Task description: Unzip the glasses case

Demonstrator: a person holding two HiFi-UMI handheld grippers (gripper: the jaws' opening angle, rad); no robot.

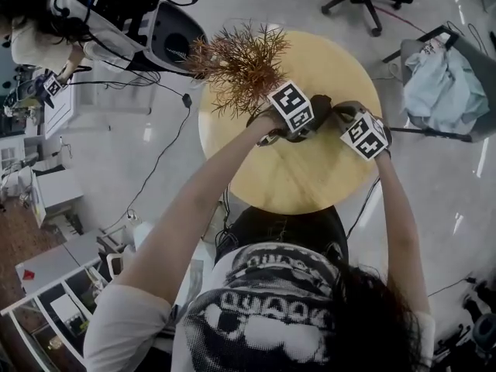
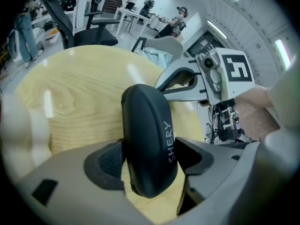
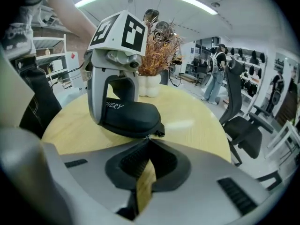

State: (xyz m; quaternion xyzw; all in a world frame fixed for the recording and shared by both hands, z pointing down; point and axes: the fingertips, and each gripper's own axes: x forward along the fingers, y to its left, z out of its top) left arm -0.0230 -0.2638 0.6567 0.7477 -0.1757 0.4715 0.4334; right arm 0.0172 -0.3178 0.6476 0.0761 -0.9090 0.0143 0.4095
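Note:
A black zipped glasses case point(image 2: 147, 144) with white lettering stands on edge between the pads of my left gripper point(image 2: 150, 161), which is shut on it above the round wooden table point(image 2: 79, 93). In the right gripper view the case point(image 3: 129, 116) lies lengthwise under the left gripper point(image 3: 108, 93). My right gripper point(image 3: 149, 142) is shut, and its tips meet at the case's near end on the small zipper pull point(image 3: 157, 134). In the head view both grippers meet over the table's far half, the left gripper point(image 1: 304, 129) beside the right gripper point(image 1: 335, 121), with the case point(image 1: 318, 107) between them.
A dried reddish plant point(image 1: 240, 64) in a white vase point(image 3: 147, 86) stands at the table's far side, close behind the left gripper. Office chairs point(image 3: 243, 125) and desks ring the table point(image 1: 302, 177). Cables trail over the floor at the left.

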